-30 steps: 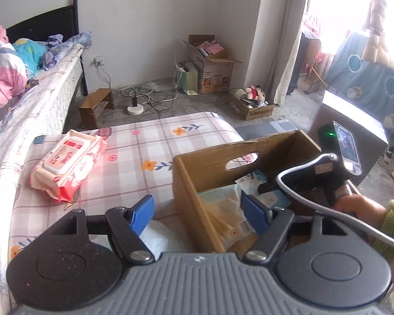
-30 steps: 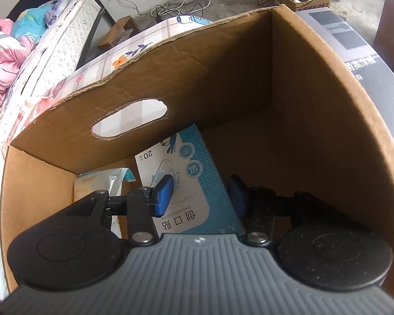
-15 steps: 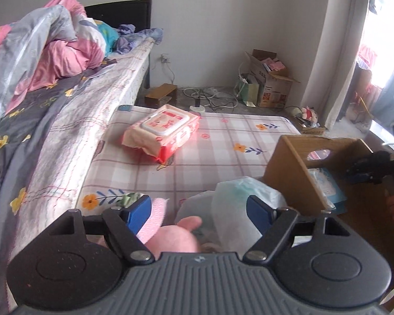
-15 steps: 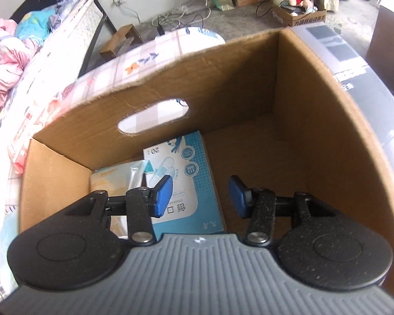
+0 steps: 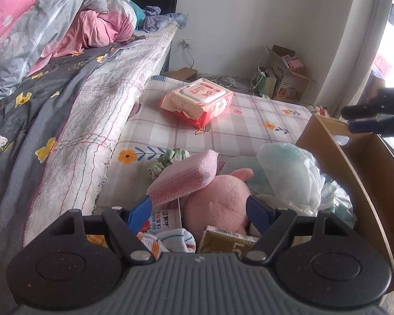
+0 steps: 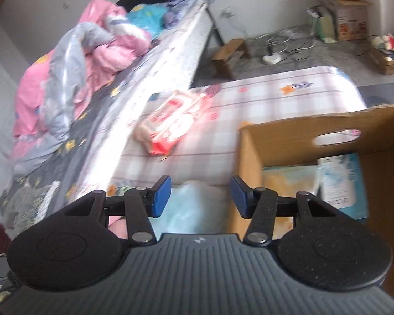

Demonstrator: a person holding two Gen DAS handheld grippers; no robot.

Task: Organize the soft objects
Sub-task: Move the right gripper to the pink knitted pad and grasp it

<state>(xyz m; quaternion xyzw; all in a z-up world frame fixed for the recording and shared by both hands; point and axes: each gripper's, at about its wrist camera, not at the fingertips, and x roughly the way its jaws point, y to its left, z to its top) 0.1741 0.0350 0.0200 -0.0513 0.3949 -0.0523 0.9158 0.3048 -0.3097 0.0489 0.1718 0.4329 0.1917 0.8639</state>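
My left tool hangs released, jaws wide, over a heap of soft things at 6 o'clock on the counter. A pink plush lies between the pads without touching them; a pink sponge leans on it at 10 o'clock, and a clear bag sits at 2 o'clock against the box. A green scrunchie lies just beyond the sponge. The wipes pack rests well apart at 12 o'clock.

My right tool is released too, holding nothing, poised above the box's left wall. Inside the box at 3 o'clock lie a blue packet and a yellowish pouch. The picture is blurred.
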